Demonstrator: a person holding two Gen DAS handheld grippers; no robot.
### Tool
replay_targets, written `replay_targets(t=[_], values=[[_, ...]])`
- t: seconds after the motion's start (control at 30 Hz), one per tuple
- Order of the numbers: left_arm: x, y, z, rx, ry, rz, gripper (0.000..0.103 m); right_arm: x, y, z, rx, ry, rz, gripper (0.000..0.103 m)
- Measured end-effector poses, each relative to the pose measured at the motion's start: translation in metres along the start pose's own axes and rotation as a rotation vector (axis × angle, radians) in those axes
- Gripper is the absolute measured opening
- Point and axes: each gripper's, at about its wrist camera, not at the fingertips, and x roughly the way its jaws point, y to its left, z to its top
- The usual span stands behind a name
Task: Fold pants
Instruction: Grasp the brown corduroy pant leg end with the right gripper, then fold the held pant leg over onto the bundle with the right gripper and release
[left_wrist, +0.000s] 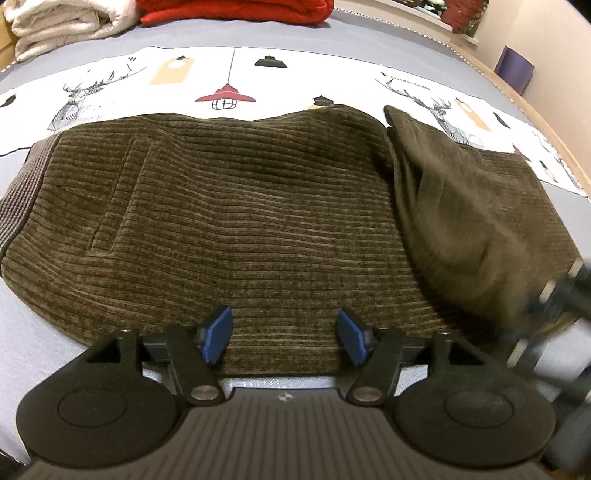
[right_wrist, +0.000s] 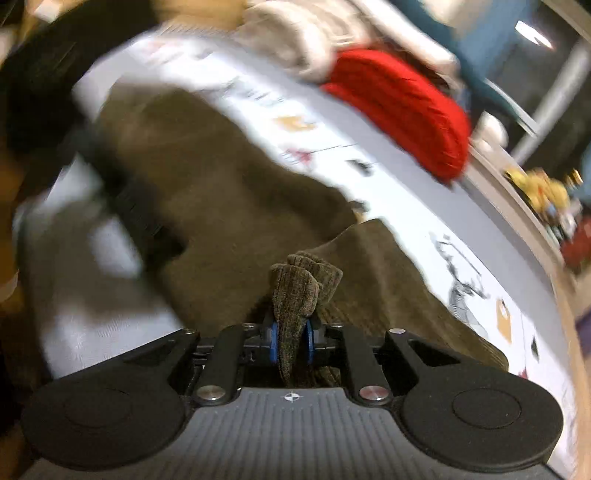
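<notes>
- One bed (left_wrist: 332, 33), its printed sheet carrying one pair of brown corduroy pants (left_wrist: 229, 206), spread across the centre.
- The left wrist view alone shows the waistband at 9 o'clock; the right wrist view, blurred, alone shows a pinched fold.
- Left claw (left_wrist: 282, 334): spread wide over the near edge, gripping nothing.
- Right claw (right_wrist: 291, 341): nearly closed, pinching bunched pants fabric.

Left gripper (left_wrist: 283, 338) jaws apart, tilted down, right gripper (right_wrist: 291, 338) clamped on fabric
</notes>
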Motion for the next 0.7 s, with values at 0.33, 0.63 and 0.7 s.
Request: replay_targets(t=[0.33,0.63,0.7], values=[[-0.005,0.005,0.011,-0.095,-0.056,-0.004,0.071,-0.035,-0.014,-0.001,0.114,-0.130,0.116,0.044],[-0.017,-0.004,0.027,-0.123,-0.104,-0.011,0.070,0.021,-0.017,-0.010,0.148,0.017,0.111,0.037],[-0.019,-0.006,0.030,-0.131,-0.116,-0.017,0.070,0.015,-0.019,-0.007,0.133,-0.003,0.153,0.016]])
